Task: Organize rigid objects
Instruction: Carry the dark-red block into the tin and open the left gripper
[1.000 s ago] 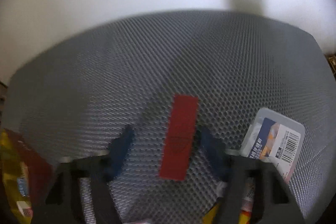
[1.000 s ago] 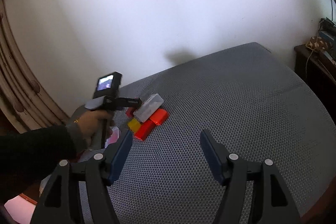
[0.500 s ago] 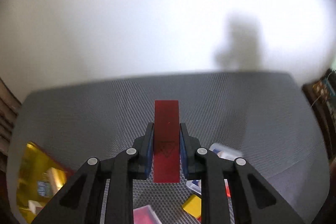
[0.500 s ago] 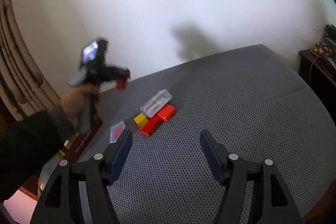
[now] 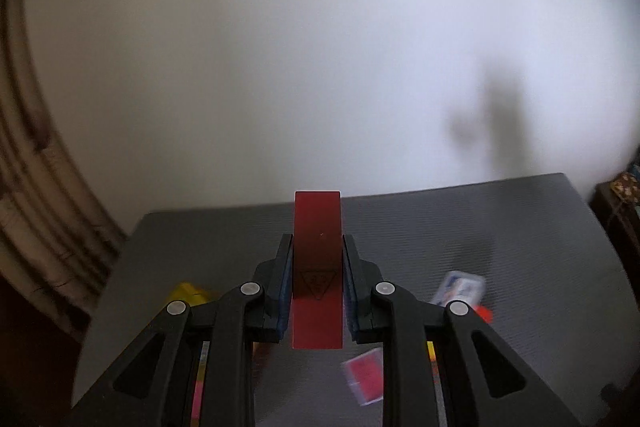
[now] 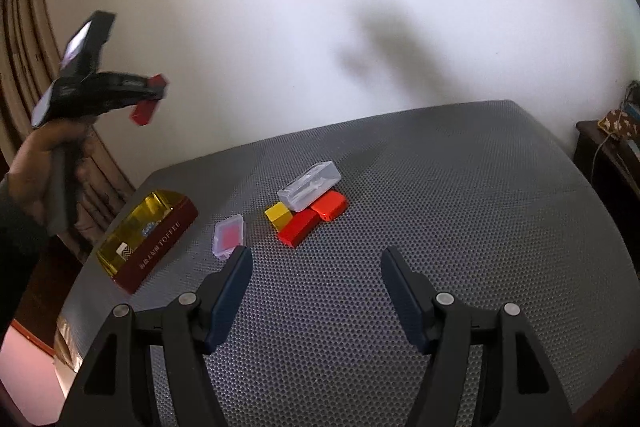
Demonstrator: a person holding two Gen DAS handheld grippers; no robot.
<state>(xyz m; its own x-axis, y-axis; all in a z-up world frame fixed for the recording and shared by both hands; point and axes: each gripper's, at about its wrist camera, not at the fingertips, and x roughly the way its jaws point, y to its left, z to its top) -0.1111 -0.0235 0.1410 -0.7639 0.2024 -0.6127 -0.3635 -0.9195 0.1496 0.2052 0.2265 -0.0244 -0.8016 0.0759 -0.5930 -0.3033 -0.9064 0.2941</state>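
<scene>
left gripper clamped on red block held high above grey mat, right gripper spread wide, nothing between fingers

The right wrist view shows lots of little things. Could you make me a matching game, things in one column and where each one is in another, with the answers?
Things:
1. dark red block
2. clear plastic case
3. yellow cube
4. toffee box

Places:
A. lying at the mat's left edge
B. resting on top of the red blocks
C. held in the air by the left gripper
D. on the mat, touching the left side of the red blocks

Pairs: 1-C, 2-B, 3-D, 4-A
</scene>
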